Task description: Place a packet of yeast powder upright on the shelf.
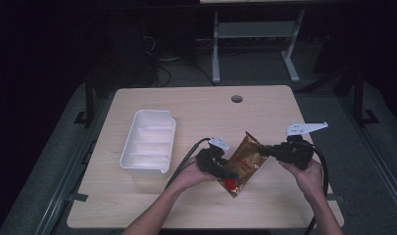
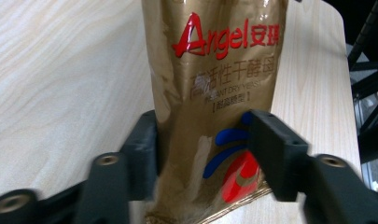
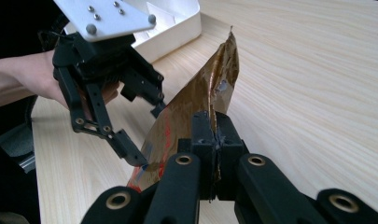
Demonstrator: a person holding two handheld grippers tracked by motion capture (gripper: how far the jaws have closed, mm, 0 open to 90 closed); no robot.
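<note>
A gold foil packet [image 1: 245,161] with red "Angel" lettering [image 2: 214,70] is held tilted over the table's front middle. My right gripper [image 3: 214,135] is shut on the packet's [image 3: 196,102] upper right edge, its jaws pressed together with the foil pinched between them. My left gripper [image 2: 203,140] straddles the packet's lower part near the red and blue logo. Its jaws stand wide apart, one on each side of the foil, so it is open around the packet. In the high view the left gripper [image 1: 216,162] is at the packet's left and the right gripper [image 1: 268,151] at its right.
A white divided plastic tray [image 1: 149,143] stands on the wooden table [image 1: 206,110] to the left of the hands. A round cable hole [image 1: 236,99] is at the back. Table legs and cables lie on the dark floor beyond.
</note>
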